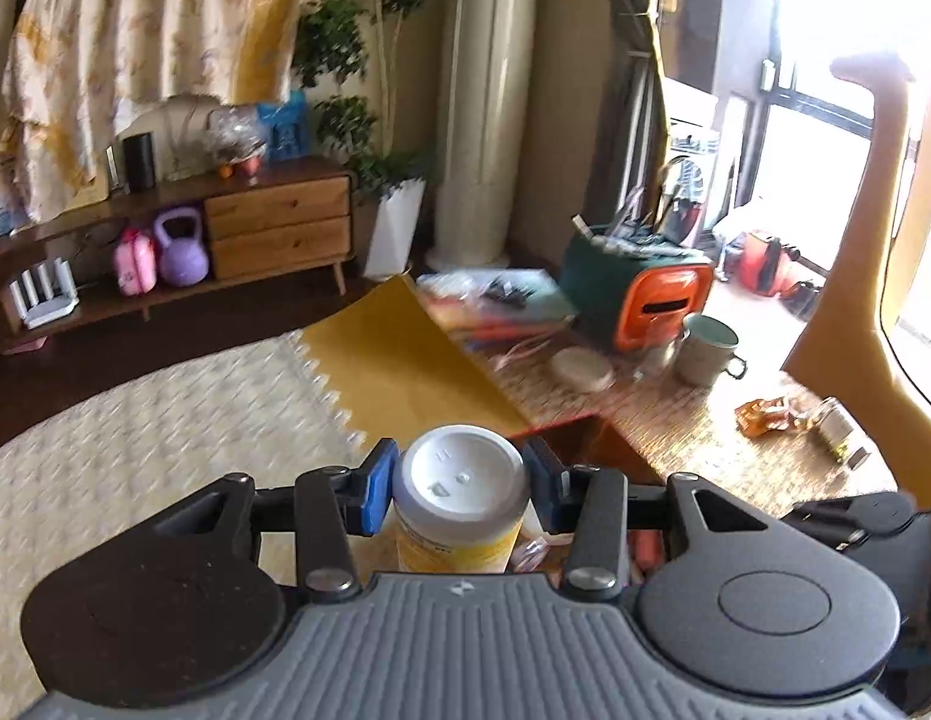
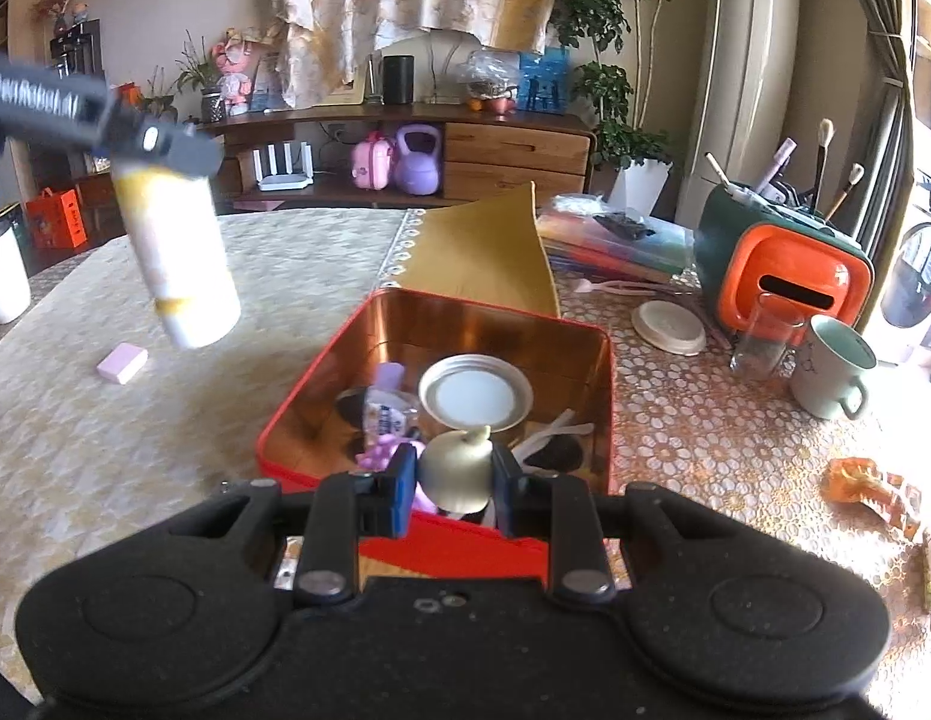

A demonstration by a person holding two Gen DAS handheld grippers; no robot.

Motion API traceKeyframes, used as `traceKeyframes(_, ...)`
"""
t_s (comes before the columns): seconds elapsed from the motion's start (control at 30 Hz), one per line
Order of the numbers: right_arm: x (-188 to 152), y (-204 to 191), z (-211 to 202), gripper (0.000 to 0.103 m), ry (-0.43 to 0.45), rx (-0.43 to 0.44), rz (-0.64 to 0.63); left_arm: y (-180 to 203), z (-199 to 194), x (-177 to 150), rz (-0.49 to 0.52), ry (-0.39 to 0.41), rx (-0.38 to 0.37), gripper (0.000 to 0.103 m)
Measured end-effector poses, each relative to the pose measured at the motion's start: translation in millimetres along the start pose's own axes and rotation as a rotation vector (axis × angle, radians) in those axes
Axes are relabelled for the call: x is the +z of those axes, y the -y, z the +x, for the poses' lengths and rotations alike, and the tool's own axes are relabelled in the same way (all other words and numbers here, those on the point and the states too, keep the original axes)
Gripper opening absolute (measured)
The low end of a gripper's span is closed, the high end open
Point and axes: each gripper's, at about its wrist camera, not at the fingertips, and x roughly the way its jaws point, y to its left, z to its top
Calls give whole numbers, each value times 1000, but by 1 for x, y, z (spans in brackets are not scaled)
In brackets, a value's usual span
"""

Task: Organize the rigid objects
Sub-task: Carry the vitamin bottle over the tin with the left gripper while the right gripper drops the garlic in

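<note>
The table, under a pale patterned cloth, takes up most of both views, with its widest bare stretch on the left side in the right wrist view, where only a small pink block and a white cup at the far left edge sit.

The red tin, open and copper-lined, stands near the middle of the table; 1 corner of it shows just past the left gripper's fingers in the left wrist view. Inside lie a round metal lid, a purple wrapper and some white plastic pieces. A yellow sheet lies behind the tin's far wall.

To the tin's right the room is tighter: a green and orange holder with brushes, a pale mug, a glass, a flat round lid and an amber wrapper near the right edge.

The left gripper has its 2 blue pads clamped on a white-capped yellow bottle, held in the air above the cloth (blurred in the right wrist view), left of the tin.

The right gripper is closed narrowly on a small cream bulb-shaped object, over the tin's near wall.
</note>
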Motion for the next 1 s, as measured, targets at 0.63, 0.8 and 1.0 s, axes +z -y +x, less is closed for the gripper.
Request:
traceKeyframes(0.63, -4, 23, 30, 25, -34, -26, -2, 48, 85, 5, -161, -108, -212, 44)
traceKeyframes(0.8, -4, 24, 36, 25, -41, -27, -5, 44, 109, -3, -215, -147, -224, 44)
traceKeyframes(1.0, -3, 25, 45, 25, -59, -24, -32, 34, 123, -10, -249, -162, -226, 44)
